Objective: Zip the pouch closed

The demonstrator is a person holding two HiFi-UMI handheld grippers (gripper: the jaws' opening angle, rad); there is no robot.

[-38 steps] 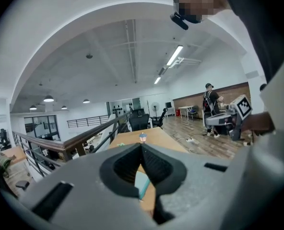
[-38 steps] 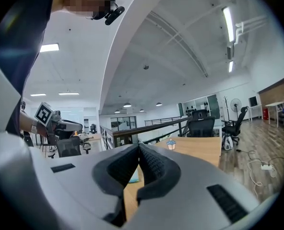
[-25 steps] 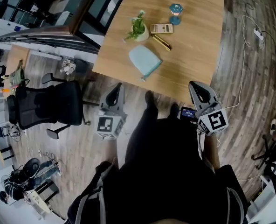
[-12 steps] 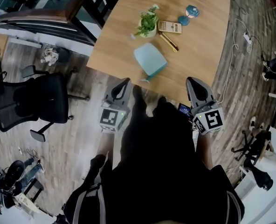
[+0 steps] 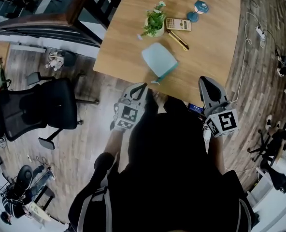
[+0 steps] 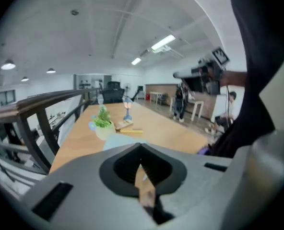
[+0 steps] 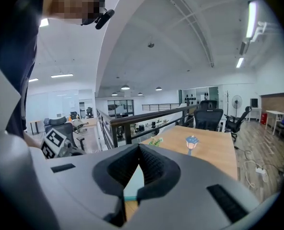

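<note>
A light blue pouch [image 5: 159, 59] lies flat on the wooden table [image 5: 208, 47], a short way in from its near edge. In the left gripper view the pouch [image 6: 117, 141] shows just over the jaws. My left gripper [image 5: 140, 86] hangs at the table's near edge, just short of the pouch, with its jaws together and nothing in them. My right gripper [image 5: 207, 82] hovers at the same edge, to the right of the pouch, shut and empty. Both point toward the table. In the right gripper view a sliver of the pouch [image 7: 132, 185] shows between the jaws.
Behind the pouch stand a small potted plant [image 5: 154, 23], a calculator [image 5: 178, 24], a yellow pen [image 5: 178, 40] and a blue ornament [image 5: 199, 8]. A black office chair [image 5: 41, 111] is on the floor at left. A cable and power strip [image 5: 260, 33] lie at right.
My left gripper has moved up and right in the picture to the table's near edge, closer to the pouch. The right gripper has shifted a little along the edge. The pouch has not moved.
</note>
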